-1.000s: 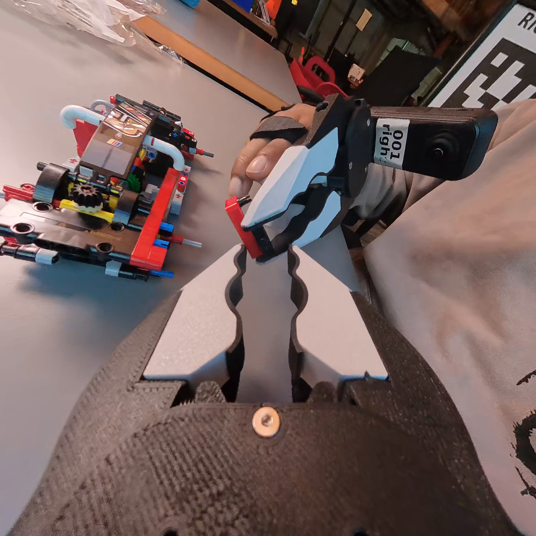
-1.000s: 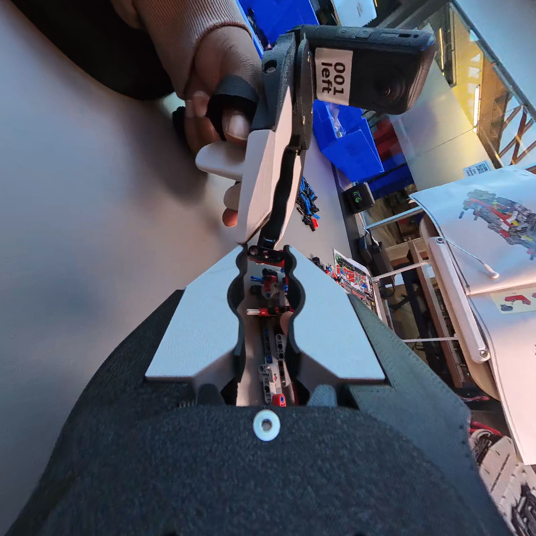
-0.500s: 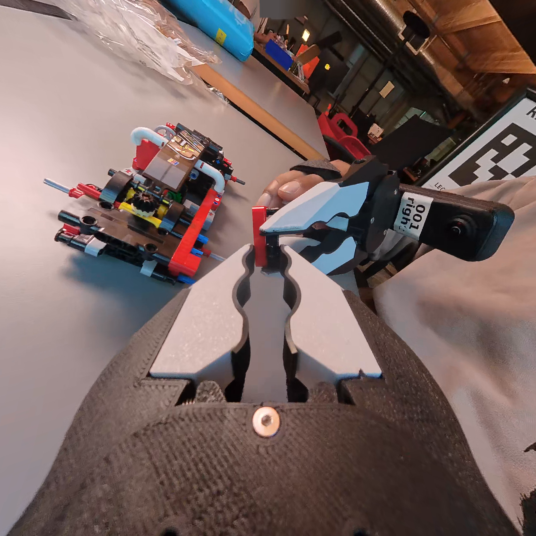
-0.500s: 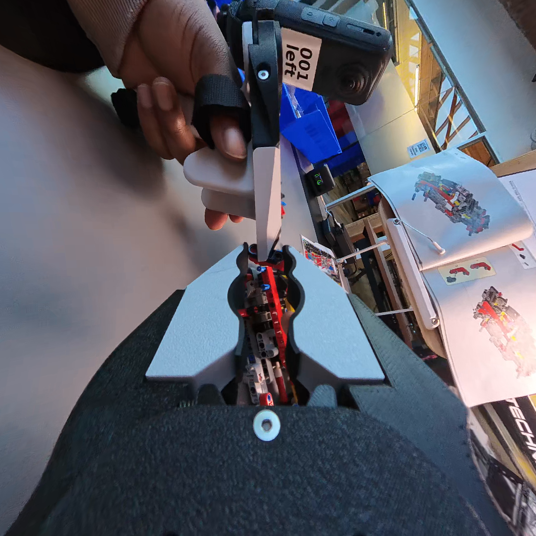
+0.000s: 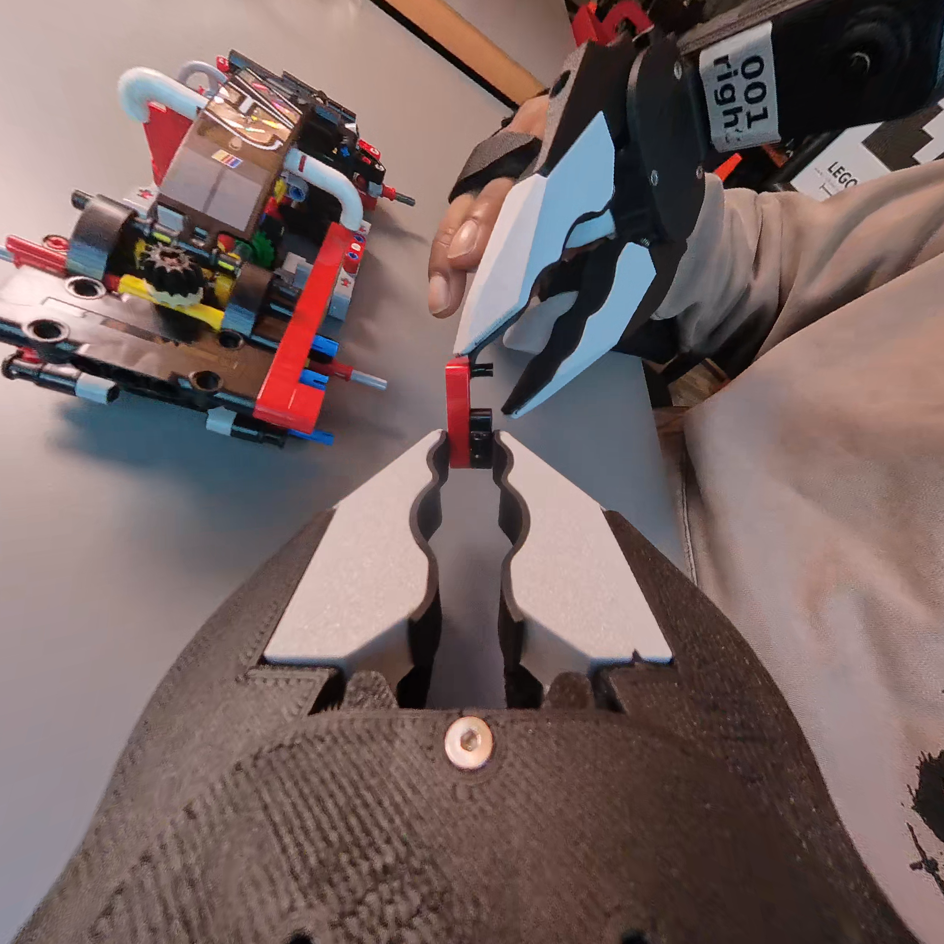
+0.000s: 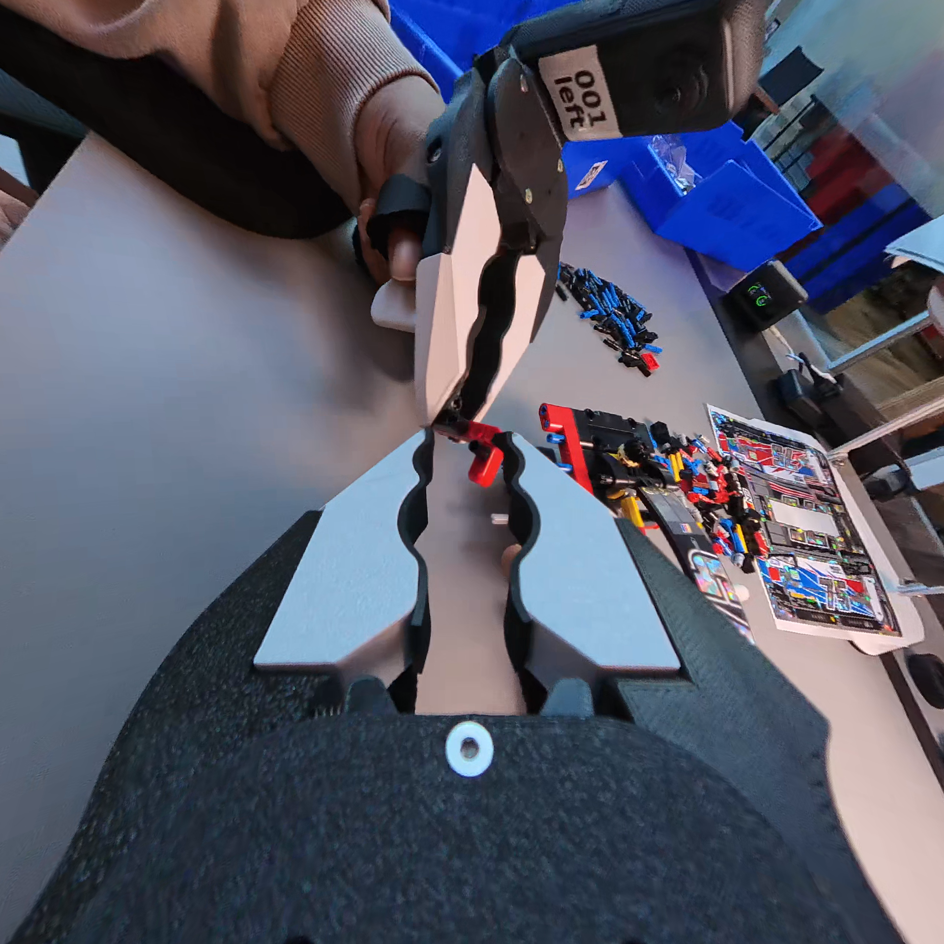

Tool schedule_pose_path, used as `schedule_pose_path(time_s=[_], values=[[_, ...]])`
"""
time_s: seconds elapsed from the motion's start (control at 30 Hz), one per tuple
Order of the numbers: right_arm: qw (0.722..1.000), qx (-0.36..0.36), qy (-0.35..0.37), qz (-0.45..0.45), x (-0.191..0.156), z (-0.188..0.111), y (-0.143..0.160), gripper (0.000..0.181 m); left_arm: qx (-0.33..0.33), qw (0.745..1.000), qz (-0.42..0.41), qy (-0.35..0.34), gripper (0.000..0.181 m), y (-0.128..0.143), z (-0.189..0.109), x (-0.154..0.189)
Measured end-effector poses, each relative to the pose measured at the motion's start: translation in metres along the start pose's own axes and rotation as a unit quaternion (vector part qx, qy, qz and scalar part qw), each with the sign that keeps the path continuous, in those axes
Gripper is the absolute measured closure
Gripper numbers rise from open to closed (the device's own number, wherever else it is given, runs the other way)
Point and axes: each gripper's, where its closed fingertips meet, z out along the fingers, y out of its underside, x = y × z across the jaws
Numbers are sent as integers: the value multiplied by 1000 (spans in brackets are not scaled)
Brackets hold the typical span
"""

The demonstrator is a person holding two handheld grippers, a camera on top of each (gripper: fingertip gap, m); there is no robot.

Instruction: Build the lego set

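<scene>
Left gripper (image 5: 469, 449) pinches red piece (image 5: 458, 408) upright.

grey table top (image 5: 127, 511), wooden table edge (image 5: 459, 46) behind, blue storage bins (image 6: 725, 204) at the far side, red chairs (image 5: 608, 20) beyond

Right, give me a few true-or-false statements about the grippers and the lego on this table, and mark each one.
1. The left gripper is clamped on the red piece. True.
2. The right gripper is shut on the red piece too. False: its jaws stand open beside the piece's free end.
3. The part-built car is held up in the air. False: it rests on the table, and neither gripper holds it.
4. A pile of small blue and black pins lies on the table. True.
</scene>
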Motion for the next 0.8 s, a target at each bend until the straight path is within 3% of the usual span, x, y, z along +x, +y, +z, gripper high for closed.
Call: schedule_pose_path(time_s=[0.2,0.43,0.53,0.7,0.8], values=[[1000,4,13,13,8,-2,0,158,19,1000,-5,-3,167,-7,-2,-1],[996,25,56,62,31,-7,-3,155,86,996,-9,8,167,-26,-11,0],[995,41,46,73,27,-4,-10,168,79,997,12,9,167,-25,-7,4],[997,22,49,48,25,-4,-6,170,78,997,10,8,167,-23,-7,4],[999,-13,29,21,17,-2,7,171,36,999,33,-23,159,-13,-7,-3]])
